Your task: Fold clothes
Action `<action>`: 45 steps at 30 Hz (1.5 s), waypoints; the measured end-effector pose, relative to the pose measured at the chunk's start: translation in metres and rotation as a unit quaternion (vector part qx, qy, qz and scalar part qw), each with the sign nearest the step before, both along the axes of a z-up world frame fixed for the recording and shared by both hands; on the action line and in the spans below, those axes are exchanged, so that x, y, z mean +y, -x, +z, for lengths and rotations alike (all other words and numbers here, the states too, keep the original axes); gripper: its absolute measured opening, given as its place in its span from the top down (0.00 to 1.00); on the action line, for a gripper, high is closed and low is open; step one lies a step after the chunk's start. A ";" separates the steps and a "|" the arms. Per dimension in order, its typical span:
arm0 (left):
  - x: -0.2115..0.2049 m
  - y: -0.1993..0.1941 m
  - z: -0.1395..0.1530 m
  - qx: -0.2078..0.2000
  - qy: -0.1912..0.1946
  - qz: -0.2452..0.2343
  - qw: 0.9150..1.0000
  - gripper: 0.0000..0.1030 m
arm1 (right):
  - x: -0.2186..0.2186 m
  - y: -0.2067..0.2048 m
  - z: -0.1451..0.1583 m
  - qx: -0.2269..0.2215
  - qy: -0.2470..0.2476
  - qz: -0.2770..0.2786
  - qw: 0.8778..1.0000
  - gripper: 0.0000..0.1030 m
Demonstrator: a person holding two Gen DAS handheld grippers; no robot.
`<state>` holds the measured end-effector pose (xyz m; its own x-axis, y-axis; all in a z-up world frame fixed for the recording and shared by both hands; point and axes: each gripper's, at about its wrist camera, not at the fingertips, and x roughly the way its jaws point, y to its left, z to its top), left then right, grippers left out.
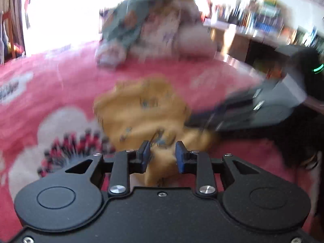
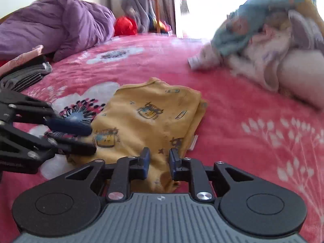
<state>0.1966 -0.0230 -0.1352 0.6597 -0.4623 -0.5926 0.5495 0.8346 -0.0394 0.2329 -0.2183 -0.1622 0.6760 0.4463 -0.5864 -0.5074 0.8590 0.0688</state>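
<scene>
Both hand-held grippers, left [image 1: 161, 155] and right [image 2: 159, 163], released over yellow garment's [image 2: 149, 117] near edge, pink bedspread [image 2: 232, 117] around.

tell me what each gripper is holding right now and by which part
Neither clamps anything. The left gripper and the right gripper are both open over the near edge of the yellow garment.

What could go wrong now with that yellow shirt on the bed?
Both grippers, left and right, stand open over the near edge of the yellow garment, so a pinch may catch only one layer and undo the fold. The left view is blurred by motion, so aim may be off. The loose clothes pile lies close behind.
</scene>
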 end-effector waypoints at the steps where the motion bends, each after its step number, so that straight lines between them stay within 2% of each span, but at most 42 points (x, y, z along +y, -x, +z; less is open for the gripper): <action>1: -0.003 0.000 -0.002 -0.005 -0.006 -0.003 1.000 0.75 | -0.001 0.001 0.004 -0.001 -0.002 -0.008 1.000 0.79; 2: -0.003 0.001 0.001 -0.010 -0.009 -0.004 1.000 0.75 | -0.002 0.002 0.008 -0.002 -0.004 -0.017 1.000 0.78; 5: 0.006 0.015 0.023 -0.045 -0.001 -0.005 0.999 0.75 | -0.002 0.024 0.023 -0.048 -0.033 -0.006 0.998 0.78; 7: 0.007 0.018 0.019 -0.042 -0.007 -0.009 0.999 0.75 | 0.003 0.029 0.013 -0.048 0.005 0.000 0.999 0.78; 9: -0.006 0.016 -0.005 -0.035 -0.061 -0.029 0.997 0.75 | 0.009 0.034 0.002 -0.048 0.044 0.007 0.998 0.77; 10: -0.013 0.017 -0.011 -0.039 -0.084 -0.037 0.995 0.75 | 0.007 0.033 -0.001 -0.047 0.035 0.003 0.998 0.76; 12: -0.017 0.019 -0.003 -0.046 -0.096 -0.042 0.993 0.74 | 0.008 0.031 0.004 -0.045 0.046 -0.002 0.998 0.71; 13: -0.010 0.018 0.004 -0.035 -0.075 -0.037 0.996 0.74 | 0.010 0.032 0.008 -0.049 0.059 -0.003 0.997 0.64; 14: 0.000 0.016 0.011 -0.027 -0.048 -0.030 0.998 0.74 | 0.011 0.033 0.012 -0.050 0.065 -0.005 0.997 0.62; 15: 0.011 0.013 0.016 -0.017 -0.015 -0.017 1.000 0.74 | 0.006 0.032 0.016 -0.039 0.050 -0.009 0.998 0.61; 16: 0.024 0.008 0.017 0.000 0.024 0.008 1.000 0.73 | -0.004 0.026 0.017 -0.014 0.006 -0.027 1.000 0.59; 17: 0.036 0.000 0.016 0.023 0.066 0.036 0.997 0.66 | -0.014 0.021 0.018 0.011 -0.039 -0.045 0.998 0.54; 18: 0.049 -0.008 0.014 0.046 0.107 0.064 0.991 0.51 | -0.024 0.015 0.019 0.036 -0.083 -0.062 0.994 0.51; 20: 0.068 -0.022 0.006 0.093 0.180 0.105 0.974 0.50 | -0.040 0.001 0.016 0.082 -0.158 -0.099 0.979 0.44; 22: 0.083 -0.034 -0.004 0.137 0.244 0.137 0.950 0.50 | -0.044 -0.015 0.008 0.115 -0.189 -0.122 0.967 0.43; 24: 0.090 -0.044 -0.015 0.168 0.284 0.155 0.931 0.50 | -0.040 -0.027 0.000 0.135 -0.201 -0.121 0.963 0.42; 26: 0.090 -0.048 -0.021 0.184 0.304 0.157 0.922 0.51 | -0.033 -0.032 -0.005 0.139 -0.202 -0.112 0.963 0.43; 29: 0.088 -0.047 -0.023 0.184 0.312 0.157 0.919 0.54 | -0.026 -0.035 -0.012 0.149 -0.213 -0.103 0.960 0.50; 31: 0.086 -0.047 -0.023 0.184 0.317 0.156 0.917 0.61 | -0.027 -0.033 -0.016 0.155 -0.235 -0.111 0.953 0.53; 33: 0.084 -0.047 -0.024 0.184 0.322 0.156 0.916 0.73 | -0.026 -0.029 -0.019 0.151 -0.235 -0.120 0.953 0.63; 35: 0.083 -0.047 -0.025 0.184 0.327 0.156 0.914 0.79 | -0.027 -0.028 -0.021 0.152 -0.246 -0.124 0.949 0.73; 37: 0.081 -0.046 -0.026 0.184 0.332 0.156 0.912 0.81 | -0.028 -0.027 -0.021 0.155 -0.262 -0.125 0.944 0.81; 45: 0.116 -0.030 -0.003 0.152 0.380 0.161 0.898 0.81 | -0.003 -0.006 0.025 0.113 -0.266 -0.100 0.952 0.84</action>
<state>0.2268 0.0926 -0.1384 0.6927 -0.6237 -0.3621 0.1512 0.6165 -0.7727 0.2391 -0.2213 -0.1374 0.6623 0.5967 -0.4531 -0.2582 0.7495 0.6095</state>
